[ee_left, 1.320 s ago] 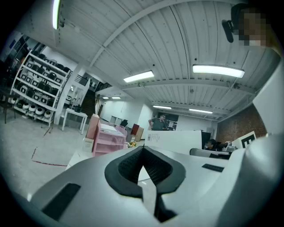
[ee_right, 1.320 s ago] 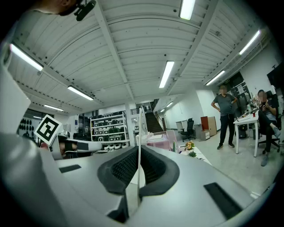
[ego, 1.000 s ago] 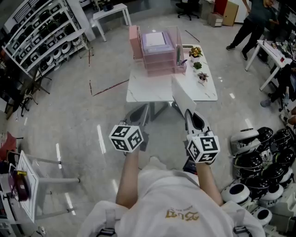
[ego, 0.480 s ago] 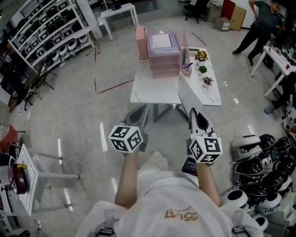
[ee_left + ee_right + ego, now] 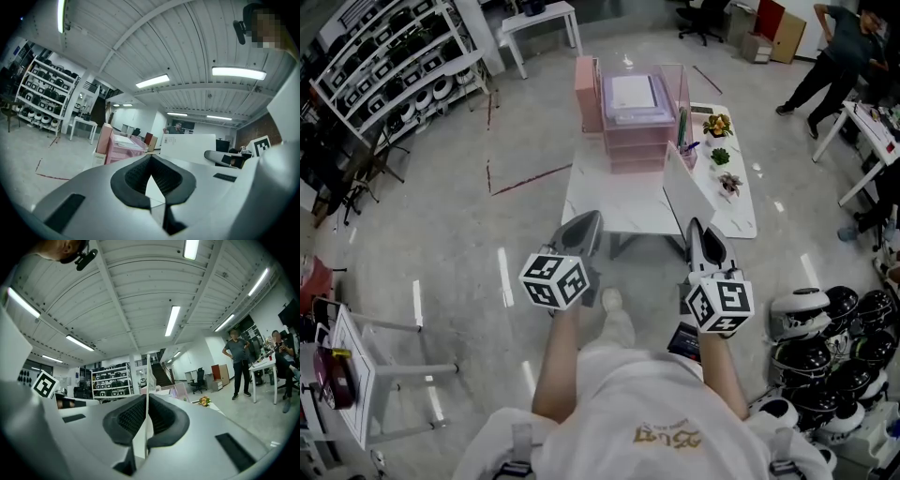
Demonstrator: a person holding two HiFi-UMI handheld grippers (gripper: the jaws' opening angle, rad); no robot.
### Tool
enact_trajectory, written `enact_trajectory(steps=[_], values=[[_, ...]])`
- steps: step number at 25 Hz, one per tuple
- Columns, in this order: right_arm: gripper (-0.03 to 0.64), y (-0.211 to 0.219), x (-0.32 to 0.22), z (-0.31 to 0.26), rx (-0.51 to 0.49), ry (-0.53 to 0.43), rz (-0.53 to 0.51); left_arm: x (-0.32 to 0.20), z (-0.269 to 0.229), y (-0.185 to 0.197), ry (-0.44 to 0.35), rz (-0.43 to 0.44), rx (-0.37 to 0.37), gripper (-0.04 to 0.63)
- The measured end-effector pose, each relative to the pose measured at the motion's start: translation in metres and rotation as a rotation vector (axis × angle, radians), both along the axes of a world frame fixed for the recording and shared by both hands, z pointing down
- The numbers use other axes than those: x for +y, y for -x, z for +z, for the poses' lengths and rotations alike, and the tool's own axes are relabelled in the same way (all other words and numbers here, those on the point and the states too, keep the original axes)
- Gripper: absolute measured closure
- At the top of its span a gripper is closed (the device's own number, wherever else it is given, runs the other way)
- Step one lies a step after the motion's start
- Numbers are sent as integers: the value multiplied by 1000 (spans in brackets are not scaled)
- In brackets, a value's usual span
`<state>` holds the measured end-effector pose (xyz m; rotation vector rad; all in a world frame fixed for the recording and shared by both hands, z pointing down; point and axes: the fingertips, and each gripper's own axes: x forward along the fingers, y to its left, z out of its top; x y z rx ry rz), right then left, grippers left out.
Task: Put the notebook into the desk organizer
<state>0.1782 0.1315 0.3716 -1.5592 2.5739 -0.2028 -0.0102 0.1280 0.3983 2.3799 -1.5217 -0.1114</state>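
Observation:
My right gripper [image 5: 702, 240] is shut on the lower edge of a white notebook [image 5: 685, 193], which stands upright and tilted over the near right part of the white table [image 5: 614, 208]. Seen edge-on in the right gripper view, the notebook [image 5: 146, 390] runs straight up between the pads of the right gripper [image 5: 146, 430]. The pink desk organizer [image 5: 632, 120], with stacked trays and a clear wall, stands at the table's far end, well beyond both grippers. My left gripper [image 5: 579, 232] is shut with nothing in it, level with the right one at the table's near left edge.
Small potted plants [image 5: 720, 141] line the table's right side beside the organizer. White and black helmets [image 5: 827, 339] crowd the floor at the right. Shelving [image 5: 380, 61] stands far left, a small white table [image 5: 367, 380] near left. A person [image 5: 839, 47] stands at the far right.
The table and organizer have come closer to me and both grippers now reach its near edge. The right gripper keeps its grip on the notebook; the left stays shut.

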Motion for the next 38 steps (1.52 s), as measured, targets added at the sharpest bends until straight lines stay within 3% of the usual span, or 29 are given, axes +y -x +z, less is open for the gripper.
enact_trajectory(steps=[10,17,27,38], values=[[596,43,-144,-24,14,-13,59,-166,-14,36,2,83,17,578],[597,67,-215,-31,18,-19,114,-248,-15,58,3,146,23,578],[596,87,-265,-27,61,-21,198,-312,-3,79,19,239,42,578],[597,82,-276,-25,74,-16,257,-328,6,71,43,308,43,578]])
